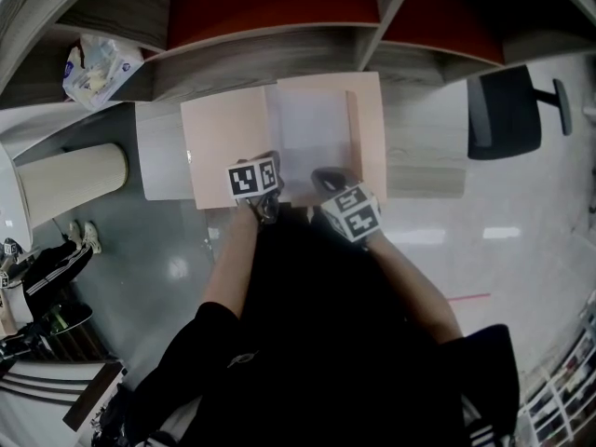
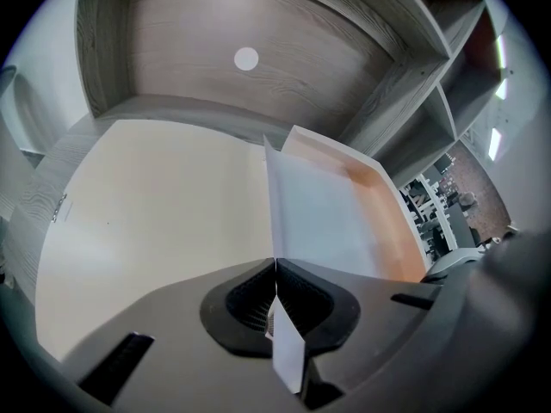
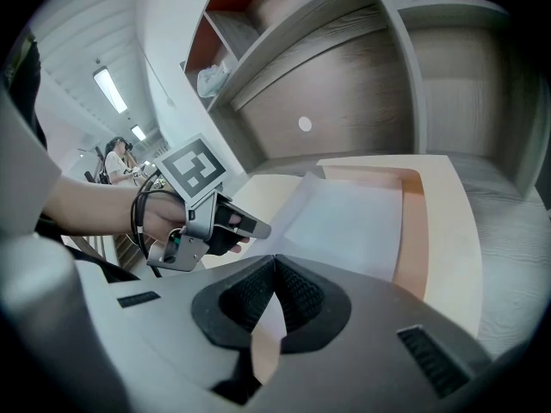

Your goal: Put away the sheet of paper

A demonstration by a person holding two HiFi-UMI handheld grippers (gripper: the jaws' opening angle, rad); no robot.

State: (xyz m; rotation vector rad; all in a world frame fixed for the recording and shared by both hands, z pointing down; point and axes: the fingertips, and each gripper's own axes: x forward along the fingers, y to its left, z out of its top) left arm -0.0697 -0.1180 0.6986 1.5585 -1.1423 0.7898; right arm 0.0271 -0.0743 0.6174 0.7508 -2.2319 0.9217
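A grey wood-grain shelf unit [image 1: 270, 59] with red back panels rises behind the table [image 1: 424, 152]. Glossy grey floor [image 1: 531, 250] (light glare on it), a black chair [image 1: 503, 112] at right, a cream cylinder [image 1: 70, 180] at left. Strip lights [image 3: 110, 89] overhead.

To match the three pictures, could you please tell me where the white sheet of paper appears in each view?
Head view: white sheet at upper centre.
Left gripper view: right of centre, its edge in the left gripper.
Right gripper view: centre-right.
Shared landmark: the peach folder under it.
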